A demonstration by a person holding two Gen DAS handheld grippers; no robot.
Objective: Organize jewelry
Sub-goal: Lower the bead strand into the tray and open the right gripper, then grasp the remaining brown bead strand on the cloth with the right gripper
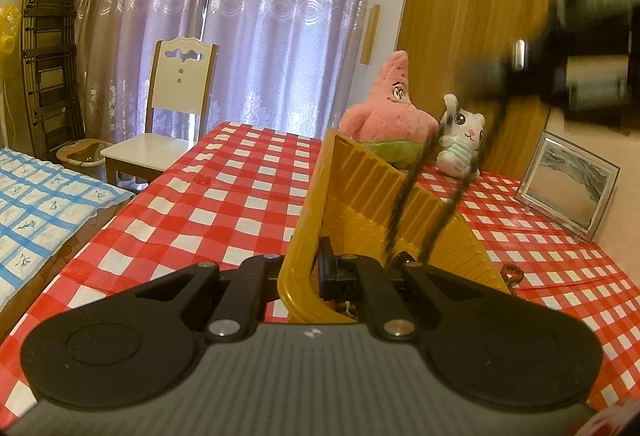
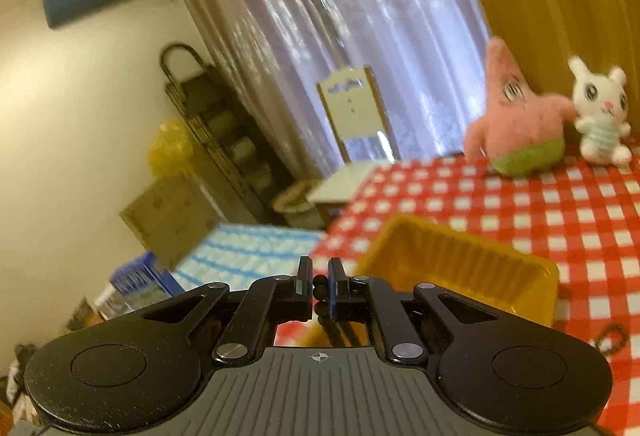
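Observation:
A yellow plastic tray (image 1: pixel 360 192) stands on the red checked table. My left gripper (image 1: pixel 304 272) is shut on the tray's near wall. My right gripper (image 2: pixel 319 286) is shut on a dark beaded necklace (image 2: pixel 320 290). In the left wrist view the right gripper (image 1: pixel 568 72) is blurred at the upper right, and the necklace (image 1: pixel 404 188) hangs from it in a loop down into the tray. The tray also shows in the right wrist view (image 2: pixel 460 260), below the gripper. A brown bead bracelet (image 1: pixel 514 272) lies on the cloth right of the tray.
A pink star plush (image 1: pixel 390 108) and a white cat plush (image 1: pixel 462 136) sit at the table's far edge. A framed picture (image 1: pixel 568 184) leans at the right. A white chair (image 1: pixel 160 120) and a bed (image 1: pixel 40 204) stand left of the table. A dark chain (image 2: pixel 610 340) lies right of the tray.

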